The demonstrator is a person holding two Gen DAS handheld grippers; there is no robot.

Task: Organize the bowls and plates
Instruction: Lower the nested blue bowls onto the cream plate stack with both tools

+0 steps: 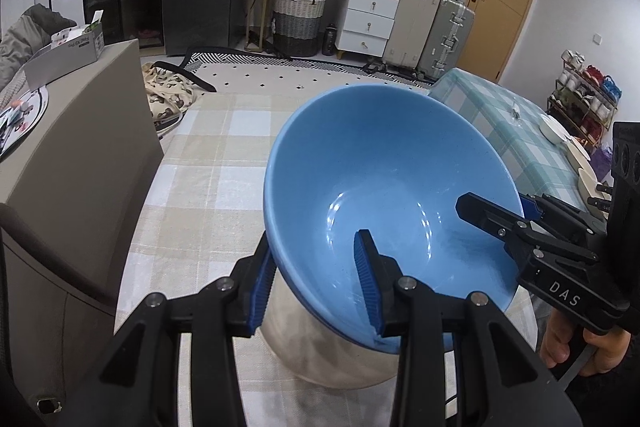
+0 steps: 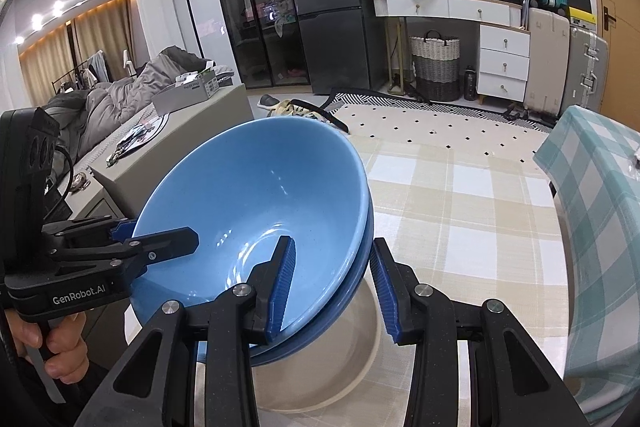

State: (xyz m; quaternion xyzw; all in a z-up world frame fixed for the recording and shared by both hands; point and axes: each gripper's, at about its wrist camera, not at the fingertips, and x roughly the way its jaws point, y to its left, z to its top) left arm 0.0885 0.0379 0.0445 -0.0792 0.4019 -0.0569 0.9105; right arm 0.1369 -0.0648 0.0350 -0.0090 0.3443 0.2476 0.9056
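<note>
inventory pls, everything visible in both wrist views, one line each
blue bowls: two nested, blue, tilted, held at opposite rims by both grippers
cream bowl: one, off-white, under the blue bowls
table: one, beige check cloth, beneath the bowls
second table: one, teal check cloth, to the right
plates: a few, white, on the teal cloth, partly cut off
fridge: one, dark grey, back wall
basket: one, white and grey, under the dresser
dresser: one, white
suitcases: several, teal, beige and silver, by the door
left gripper: black, blue pads, clamped on the rim
right gripper: same, opposite rim
hand: holds the left gripper's handle
</note>
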